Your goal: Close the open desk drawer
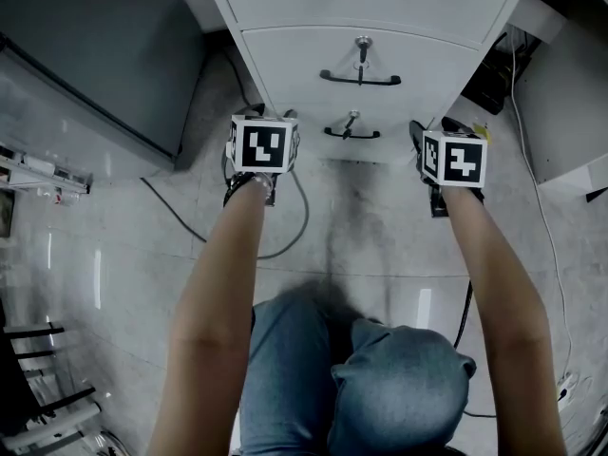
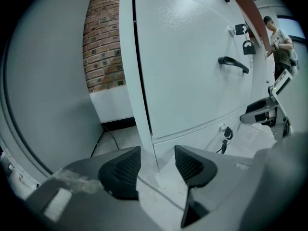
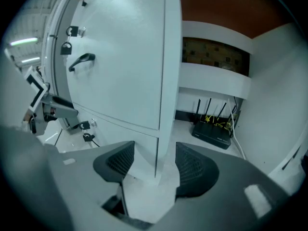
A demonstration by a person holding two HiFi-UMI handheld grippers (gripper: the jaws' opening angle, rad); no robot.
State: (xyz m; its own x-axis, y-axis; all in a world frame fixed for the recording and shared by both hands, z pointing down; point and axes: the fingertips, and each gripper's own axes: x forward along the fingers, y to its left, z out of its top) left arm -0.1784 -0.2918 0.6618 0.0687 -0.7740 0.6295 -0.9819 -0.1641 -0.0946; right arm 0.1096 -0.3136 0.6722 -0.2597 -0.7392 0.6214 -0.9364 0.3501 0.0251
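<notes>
A white drawer cabinet (image 1: 380, 27) stands in front of me on the floor. Its middle drawer has a black handle (image 1: 359, 78) and a key, and its bottom drawer (image 1: 380, 145) a smaller handle (image 1: 350, 133). My left gripper (image 1: 271, 117) sits at the bottom drawer's left corner. It is open, with the cabinet's front left edge (image 2: 144, 124) showing between its jaws (image 2: 158, 165). At the right corner my right gripper (image 1: 432, 129) is also open (image 3: 154, 160), with the front right edge (image 3: 161, 129) between the pads. How far any drawer stands out I cannot tell.
A dark grey panel (image 1: 95, 55) stands to the left and a white box (image 1: 570, 112) to the right. Cables (image 1: 285, 240) cross the glossy floor. A black router (image 3: 211, 131) sits right of the cabinet. A person (image 2: 280, 42) stands far off. My knees (image 1: 380, 369) are below.
</notes>
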